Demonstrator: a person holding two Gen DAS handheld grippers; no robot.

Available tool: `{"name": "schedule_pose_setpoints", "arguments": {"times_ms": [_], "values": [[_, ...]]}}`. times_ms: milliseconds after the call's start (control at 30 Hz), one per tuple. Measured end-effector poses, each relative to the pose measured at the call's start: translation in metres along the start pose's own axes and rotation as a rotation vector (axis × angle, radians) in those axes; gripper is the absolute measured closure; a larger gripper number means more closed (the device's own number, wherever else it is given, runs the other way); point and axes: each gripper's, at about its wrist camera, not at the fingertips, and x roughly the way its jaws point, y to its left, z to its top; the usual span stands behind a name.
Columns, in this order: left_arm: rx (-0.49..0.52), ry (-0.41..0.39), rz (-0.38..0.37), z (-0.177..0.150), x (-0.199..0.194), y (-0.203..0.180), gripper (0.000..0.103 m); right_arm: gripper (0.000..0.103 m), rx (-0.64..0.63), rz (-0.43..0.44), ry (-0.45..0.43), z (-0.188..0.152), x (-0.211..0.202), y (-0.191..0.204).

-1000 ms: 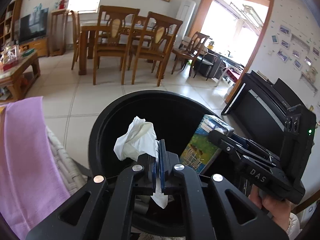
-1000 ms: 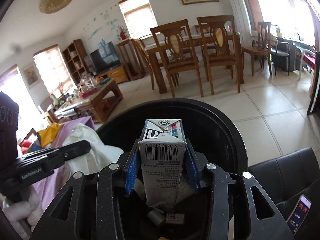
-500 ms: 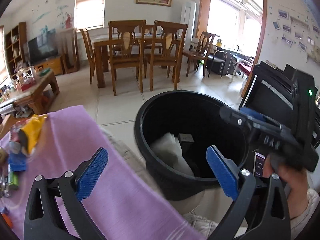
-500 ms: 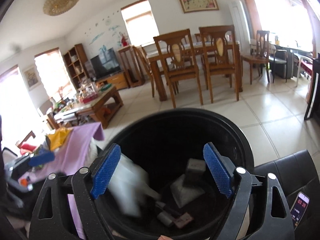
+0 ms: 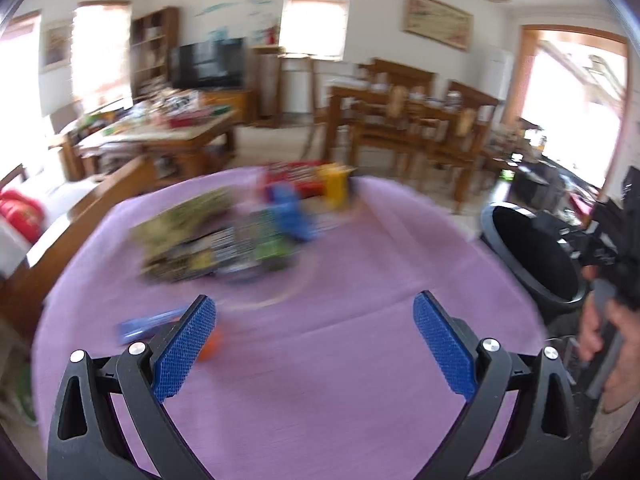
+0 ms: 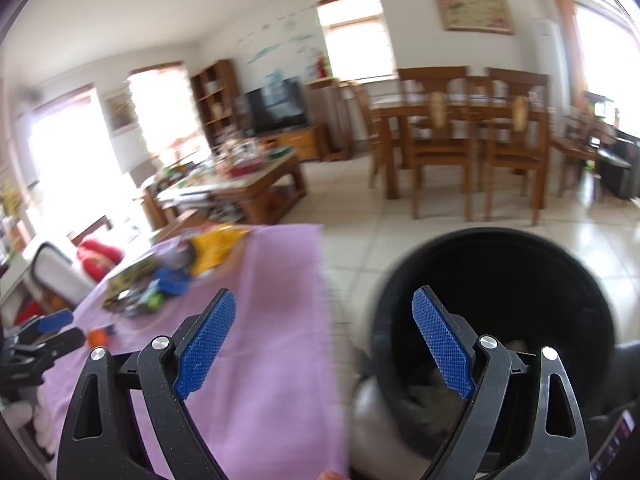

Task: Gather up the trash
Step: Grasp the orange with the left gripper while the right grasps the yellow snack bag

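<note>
My left gripper [image 5: 314, 344] is open and empty above a purple tablecloth [image 5: 340, 380]. A blurred pile of wrappers and packets [image 5: 240, 236] lies ahead of it, with a blue tube [image 5: 148, 326] and a small orange thing [image 5: 210, 350] near the left finger. My right gripper [image 6: 324, 346] is open and empty, over the gap between the tablecloth [image 6: 256, 360] and the black trash bin [image 6: 496, 320]. White tissue [image 6: 428, 400] lies in the bin. The bin also shows at the right in the left wrist view [image 5: 532, 256].
A cluttered wooden coffee table [image 6: 236, 188] and a dining table with chairs [image 6: 460, 128] stand beyond on the tiled floor. The left gripper shows at the left edge of the right wrist view [image 6: 44, 334]. A phone [image 6: 616, 436] lies at the lower right.
Both grippers opened and dropped the tissue and the carton into the bin. The left gripper then swung left over the purple cloth; the right gripper has started turning left from the bin.
</note>
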Motion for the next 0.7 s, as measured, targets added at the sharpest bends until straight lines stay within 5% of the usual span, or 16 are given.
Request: {"name": "schedule_pose_setpoints", "arguments": {"times_ms": [133,267,367,600,700], "values": [[0.036,0.124,0.102,-0.009,0.023,0.040,0.020,0.014,-0.052,0.080,0.039,0.004,0.027,0.056],[0.027,0.217,0.116,-0.021,0.041,0.065,0.046,0.014,-0.085,0.128,0.075,0.005,0.047,0.099],[0.016,0.251,0.056,-0.026,0.044,0.071,0.064,0.014,-0.105,0.145,0.098,0.004,0.059,0.123],[-0.034,0.206,-0.004,-0.022,0.038,0.076,0.068,0.014,-0.135,0.152,0.146,0.005,0.087,0.147],[-0.063,0.067,-0.088,-0.016,0.015,0.073,0.068,0.022,-0.125,0.157,0.166,0.015,0.102,0.147]]}}
